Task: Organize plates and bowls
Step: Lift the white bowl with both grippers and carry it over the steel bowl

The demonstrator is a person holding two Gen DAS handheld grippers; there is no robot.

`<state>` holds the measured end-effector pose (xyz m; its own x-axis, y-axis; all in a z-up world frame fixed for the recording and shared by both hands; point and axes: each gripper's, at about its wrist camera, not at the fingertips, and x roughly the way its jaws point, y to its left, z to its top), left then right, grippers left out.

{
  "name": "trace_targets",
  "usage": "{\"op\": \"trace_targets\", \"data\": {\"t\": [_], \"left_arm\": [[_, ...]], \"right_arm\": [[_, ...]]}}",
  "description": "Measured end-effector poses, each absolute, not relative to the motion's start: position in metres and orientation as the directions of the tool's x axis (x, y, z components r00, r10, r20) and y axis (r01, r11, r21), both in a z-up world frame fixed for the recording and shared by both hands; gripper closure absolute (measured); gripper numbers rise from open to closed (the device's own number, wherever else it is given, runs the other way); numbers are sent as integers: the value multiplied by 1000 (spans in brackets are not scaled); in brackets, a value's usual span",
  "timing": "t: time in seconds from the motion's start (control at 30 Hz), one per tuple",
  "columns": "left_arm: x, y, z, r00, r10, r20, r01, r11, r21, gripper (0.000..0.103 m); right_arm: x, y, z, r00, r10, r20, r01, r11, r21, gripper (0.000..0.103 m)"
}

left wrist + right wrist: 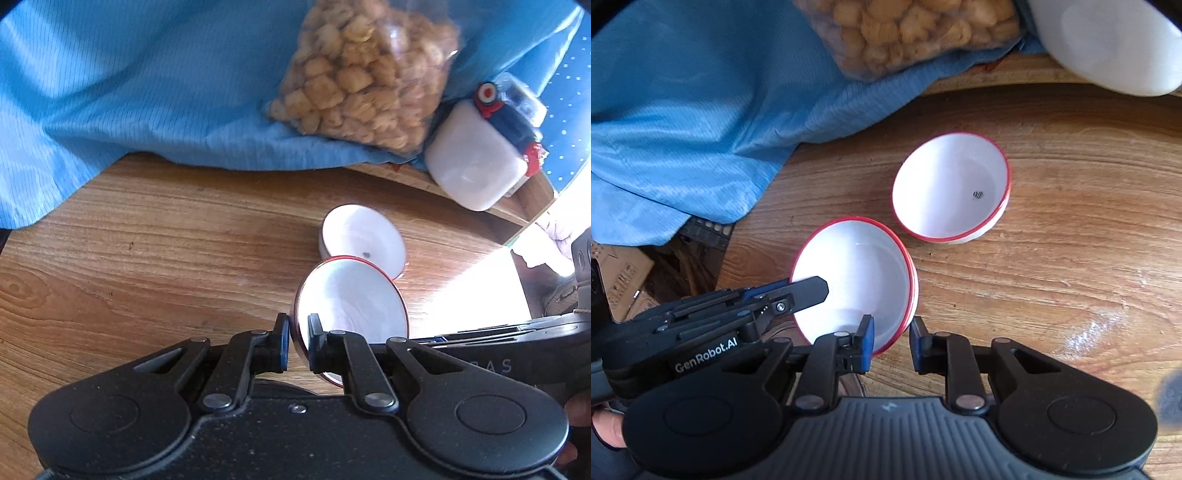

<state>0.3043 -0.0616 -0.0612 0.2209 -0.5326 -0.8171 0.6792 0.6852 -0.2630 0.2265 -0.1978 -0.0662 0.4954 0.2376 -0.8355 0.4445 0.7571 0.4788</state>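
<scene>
Jaws first: on my left gripper [299, 341] they are clamped on the rim of the near bowl [354, 299], one finger outside the wall and one inside, and the bowl tilts in that grip. From the right wrist view I see the left gripper [809, 291] reaching in from the left over the same near bowl [857, 273]. On my right gripper [892, 343] the jaws straddle the bowl's near right rim with a gap showing on the right side, so they are spread, not gripping. Just beyond and to the right sits the far bowl [951, 188], upright on the wooden table [1052, 277], close to the near one. Far left lies a blue cloth [683, 110], with a bag of snacks [908, 33] on it.
</scene>
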Motion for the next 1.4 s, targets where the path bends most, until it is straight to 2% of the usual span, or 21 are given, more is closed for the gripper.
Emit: {"op": "trace_targets", "data": {"t": [0.73,1.2,1.4], "left_arm": [[229,-102,-12,271,-606,-748,787,587,-191,93],[181,-114,-6,276,-599,-751,802,575,-164,93],[168,-107,-13,261,-590,-764,765,609,-209,93]], "right_arm": [[148,-223,-18,586,152,-796,441,764,471,79],[99,-233,-16,594,167,-787,444,748,493,79],[86,-226,-15,558,166,-813,424,785,451,78]]}}
